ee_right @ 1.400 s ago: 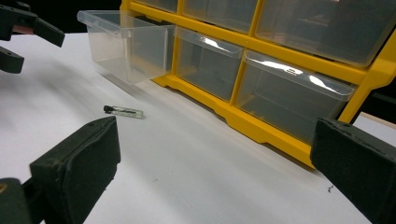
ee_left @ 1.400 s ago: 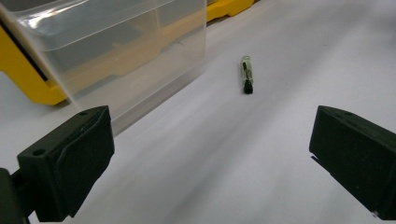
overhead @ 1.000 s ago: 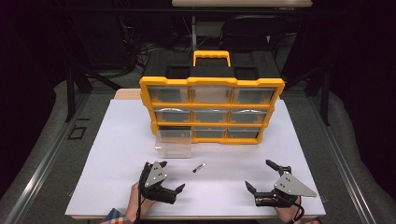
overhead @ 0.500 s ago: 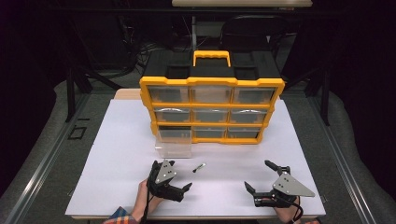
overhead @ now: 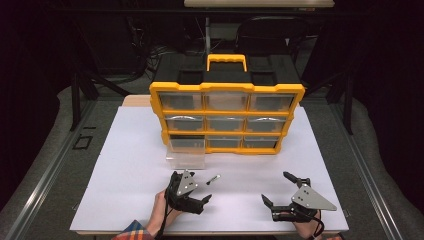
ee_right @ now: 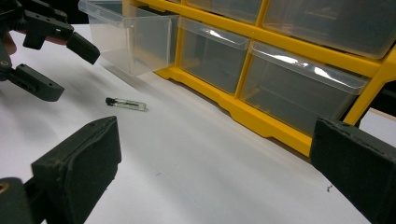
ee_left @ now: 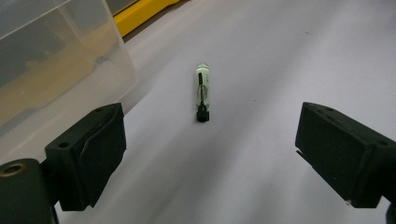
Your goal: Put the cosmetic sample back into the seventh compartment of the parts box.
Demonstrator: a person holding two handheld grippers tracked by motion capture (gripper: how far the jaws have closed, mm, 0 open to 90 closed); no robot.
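Vial (ee_left: 202, 93) ahead of left tool (ee_left: 210, 154) (apart)

Left gripper (overhead: 196, 192) sits low in the frame, just left of centre, jaws wide apart and just been closing a bit, nothing between them. Right gripper (overhead: 279, 191) is at lower right, jaws spread wide and empty too

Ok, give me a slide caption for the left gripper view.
Open left gripper lined up on a small glass vial lying on the white table, beside a pulled-out clear drawer.

Small vial (ee_right: 126, 104) on white table (ee_right: 196, 172), beside yellow drawer cabinet (ee_right: 261, 116).
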